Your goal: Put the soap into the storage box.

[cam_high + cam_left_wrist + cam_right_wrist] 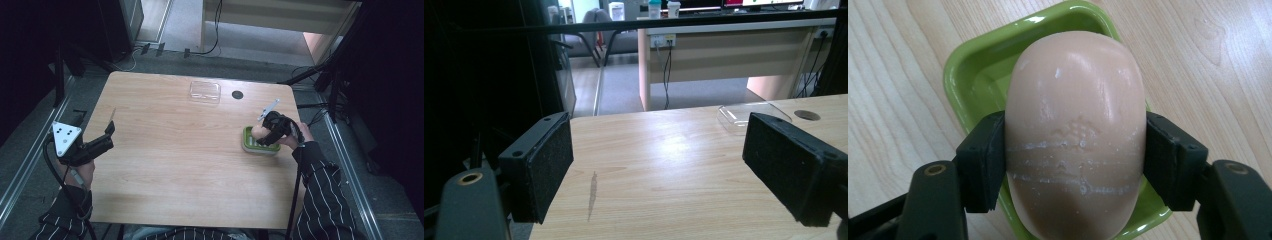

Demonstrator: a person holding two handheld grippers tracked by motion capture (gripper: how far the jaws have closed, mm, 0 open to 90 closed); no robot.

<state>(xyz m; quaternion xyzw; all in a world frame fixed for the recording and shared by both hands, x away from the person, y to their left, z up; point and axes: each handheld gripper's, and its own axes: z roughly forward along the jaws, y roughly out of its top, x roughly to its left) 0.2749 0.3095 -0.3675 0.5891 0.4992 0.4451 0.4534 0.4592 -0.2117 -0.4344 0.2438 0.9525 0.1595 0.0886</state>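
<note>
A pale pink bar of soap [1075, 130] is clamped between the two black jaws of my right gripper [1075, 160], which is shut on it. The soap hangs over a green soap dish [973, 75]; whether it touches the dish I cannot tell. In the high view the dish [250, 145] sits near the table's right edge, with the soap [257, 131] and right gripper [267, 134] over it. My left gripper [109, 131] is held at the table's left edge, open, nothing between its jaws [659, 165].
A clear plastic lid or tray [205, 91] lies at the back middle of the wooden table [175, 165], with a round cable hole [237, 94] beside it. Dark stands and cables flank the table. A desk stands beyond the far edge.
</note>
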